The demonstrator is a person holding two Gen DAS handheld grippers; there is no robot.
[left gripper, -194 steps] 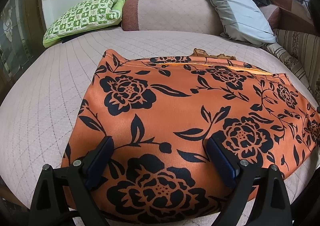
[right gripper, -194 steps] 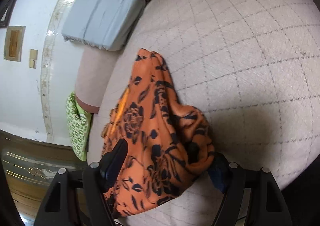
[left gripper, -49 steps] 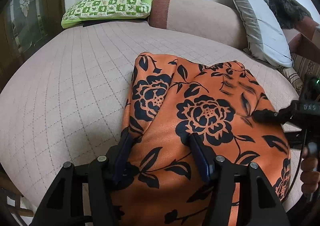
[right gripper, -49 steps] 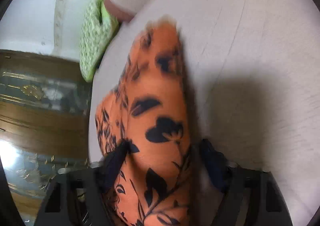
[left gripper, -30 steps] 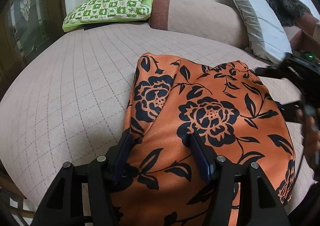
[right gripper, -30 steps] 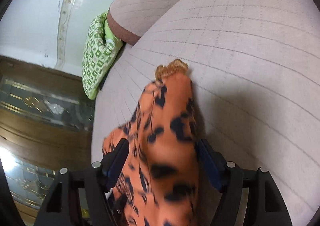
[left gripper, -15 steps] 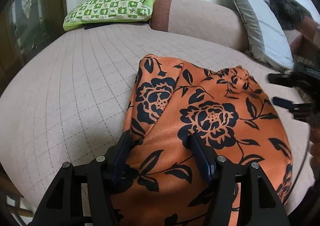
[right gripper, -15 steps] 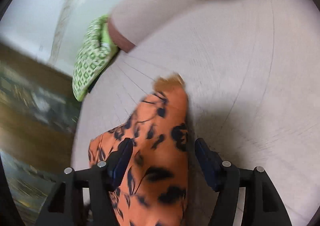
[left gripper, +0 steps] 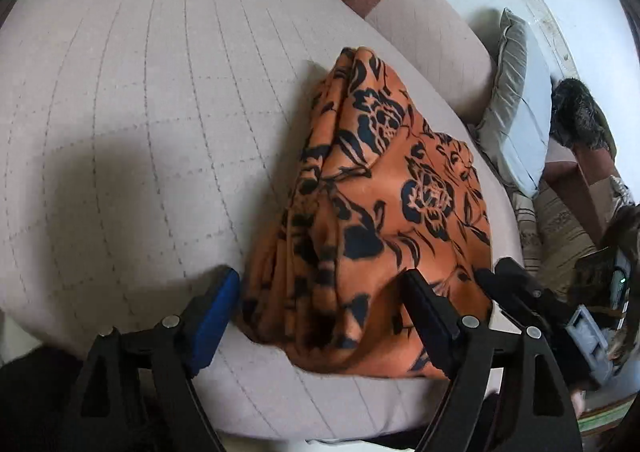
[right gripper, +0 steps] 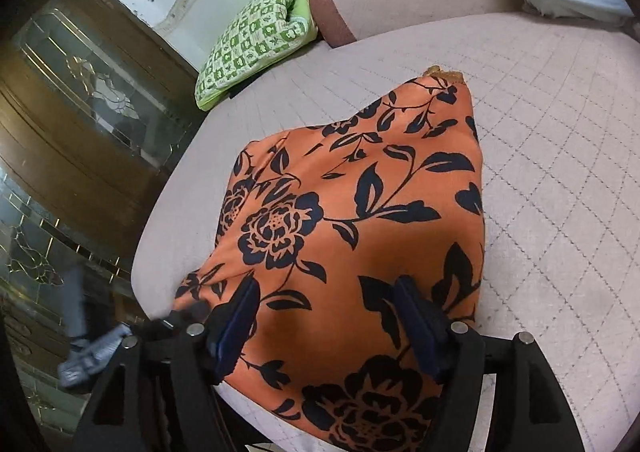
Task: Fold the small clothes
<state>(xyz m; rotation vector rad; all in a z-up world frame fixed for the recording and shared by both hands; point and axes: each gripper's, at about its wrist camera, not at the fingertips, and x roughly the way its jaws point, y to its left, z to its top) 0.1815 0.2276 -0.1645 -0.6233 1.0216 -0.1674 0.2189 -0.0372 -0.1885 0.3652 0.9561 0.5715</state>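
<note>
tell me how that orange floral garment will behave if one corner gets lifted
The orange floral garment probably goes floppy: it already lies in soft bunched folds. It looks thin and smooth, so likely light and maybe slippery. Lifted by one corner, it would probably sag and unfold on the quilted bed.

A quilted pale-pink bed (right gripper: pixel 560 179) carries an orange black-flowered folded garment (right gripper: pixel 360 211) mid-frame and a green checked pillow (right gripper: pixel 256 35) upper left.
</note>
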